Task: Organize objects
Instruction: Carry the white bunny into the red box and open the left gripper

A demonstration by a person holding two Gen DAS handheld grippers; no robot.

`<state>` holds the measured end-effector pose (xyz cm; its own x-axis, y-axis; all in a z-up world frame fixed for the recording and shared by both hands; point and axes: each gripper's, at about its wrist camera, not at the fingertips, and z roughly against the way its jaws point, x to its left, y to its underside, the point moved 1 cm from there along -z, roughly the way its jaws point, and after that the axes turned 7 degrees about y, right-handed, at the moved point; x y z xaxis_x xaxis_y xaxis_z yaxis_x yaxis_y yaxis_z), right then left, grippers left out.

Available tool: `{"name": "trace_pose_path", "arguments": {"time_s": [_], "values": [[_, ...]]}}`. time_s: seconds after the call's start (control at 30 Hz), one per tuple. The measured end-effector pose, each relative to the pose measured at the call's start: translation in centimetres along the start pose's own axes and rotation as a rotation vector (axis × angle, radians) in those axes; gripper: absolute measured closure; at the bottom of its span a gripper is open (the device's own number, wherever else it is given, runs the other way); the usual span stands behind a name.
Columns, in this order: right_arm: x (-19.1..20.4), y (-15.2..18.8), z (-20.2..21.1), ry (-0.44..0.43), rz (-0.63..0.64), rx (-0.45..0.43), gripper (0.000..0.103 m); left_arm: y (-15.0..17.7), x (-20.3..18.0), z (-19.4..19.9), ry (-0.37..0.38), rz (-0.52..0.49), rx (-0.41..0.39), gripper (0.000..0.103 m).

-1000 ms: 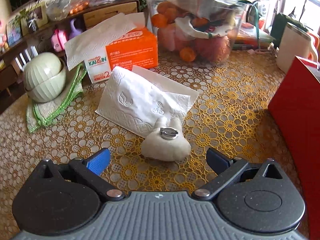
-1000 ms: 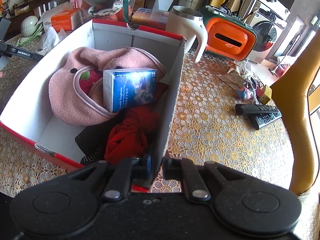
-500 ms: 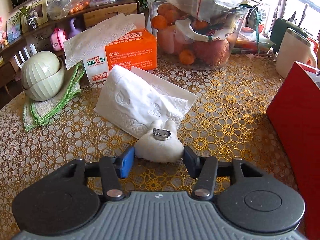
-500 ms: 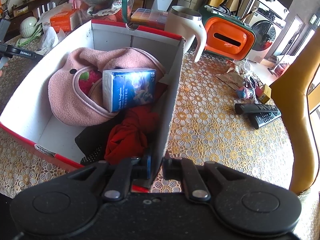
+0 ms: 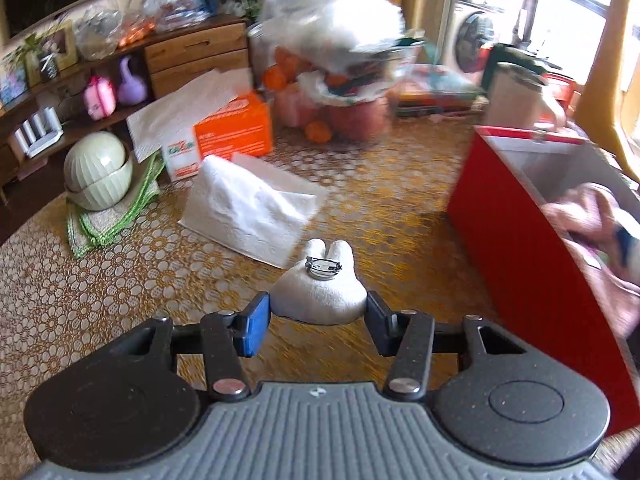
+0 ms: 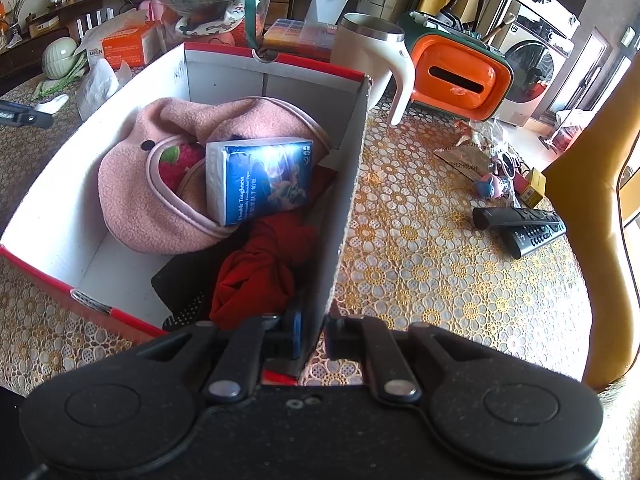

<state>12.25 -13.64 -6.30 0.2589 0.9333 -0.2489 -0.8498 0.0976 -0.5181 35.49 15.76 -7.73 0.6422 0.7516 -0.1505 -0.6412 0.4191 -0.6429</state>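
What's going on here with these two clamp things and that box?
A person is tidying a table with a gripper in each hand. The left gripper is shut on a small white plush rabbit brooch, with the red box off to the right. The right gripper pinches that box's wall. A pink hat, tissue pack and red cloth lie inside.

R gripper clamps box wall.

Place: a lived-in home, dining or living area.
Tabletop: lace-patterned cover, with tissue box, fruit tub and remote controls.
Background: wooden sideboard with a photo frame; washing machine.
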Motion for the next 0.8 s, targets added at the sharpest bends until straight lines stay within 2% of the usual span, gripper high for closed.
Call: {"name": "trace_pose_path", "arguments": {"time_s": [0.2, 0.4, 0.8], "values": [[-0.2, 0.2, 0.0, 0.004, -0.009, -0.011, 0.094, 0.3, -4.0, 4.7, 0.063, -0.079, -0.013, 0.053], [-0.1, 0.3, 0.1, 0.007, -0.001, -0.017, 0.094, 0.4, -8.4, 7.7, 0.123, -0.171, -0.028, 0.053], [-0.2, 0.4, 0.2, 0.004, 0.002, -0.027, 0.094, 0.6, -16.9, 8.2, 0.228, -0.342, -0.007, 0.053]]}}
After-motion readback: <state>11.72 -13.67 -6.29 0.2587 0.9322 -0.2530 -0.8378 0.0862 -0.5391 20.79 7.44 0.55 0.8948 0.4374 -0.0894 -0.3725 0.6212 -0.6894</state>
